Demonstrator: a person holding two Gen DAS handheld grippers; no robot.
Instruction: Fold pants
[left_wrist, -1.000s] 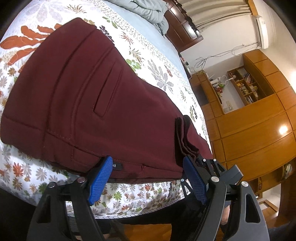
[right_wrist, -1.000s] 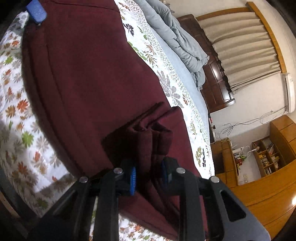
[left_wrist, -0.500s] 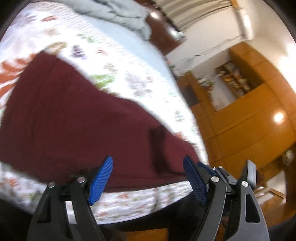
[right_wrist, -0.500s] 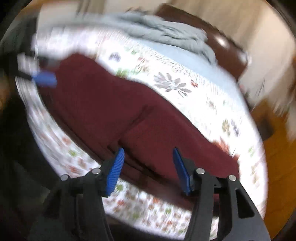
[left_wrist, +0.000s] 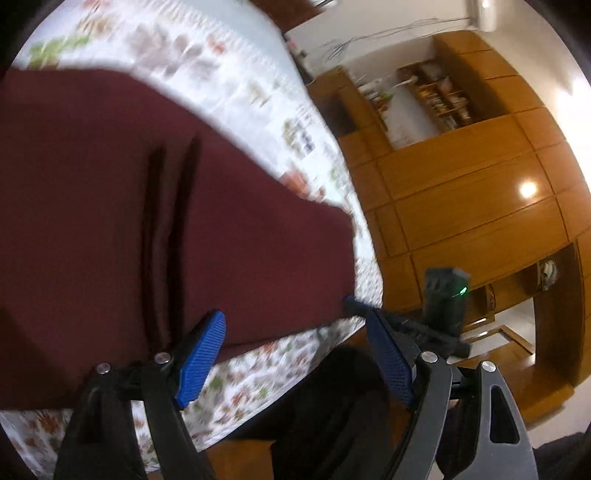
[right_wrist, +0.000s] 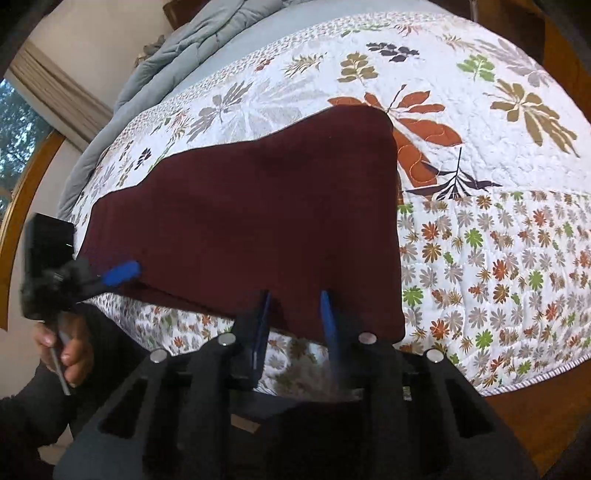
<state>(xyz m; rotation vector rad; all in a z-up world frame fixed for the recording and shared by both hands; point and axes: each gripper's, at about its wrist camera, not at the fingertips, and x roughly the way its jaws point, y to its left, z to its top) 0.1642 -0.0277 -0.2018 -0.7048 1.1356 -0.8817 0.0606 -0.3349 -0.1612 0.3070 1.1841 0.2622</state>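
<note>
The dark red pants (right_wrist: 251, 218) lie folded flat on the floral quilt (right_wrist: 498, 258), near the bed's front edge. They also show in the left wrist view (left_wrist: 147, 221), with two dark creases. My left gripper (left_wrist: 295, 354) is open and empty, at the pants' near edge; it also shows in the right wrist view (right_wrist: 118, 275) at the left end of the pants. My right gripper (right_wrist: 295, 321) is open and empty, its blue pads just over the pants' front edge. It shows in the left wrist view (left_wrist: 369, 317) by the pants' right corner.
A grey duvet (right_wrist: 192, 40) is bunched at the far end of the bed. Wooden wardrobes and shelves (left_wrist: 461, 192) stand beyond the bed's foot. The wooden floor (right_wrist: 535, 417) runs below the quilt's edge. The person's hand (right_wrist: 70, 350) holds the left gripper's handle.
My right gripper has let go of the bunched pant fabric and opened. Both grippers have swung along the front edge of the bed. The pants now lie flat.
</note>
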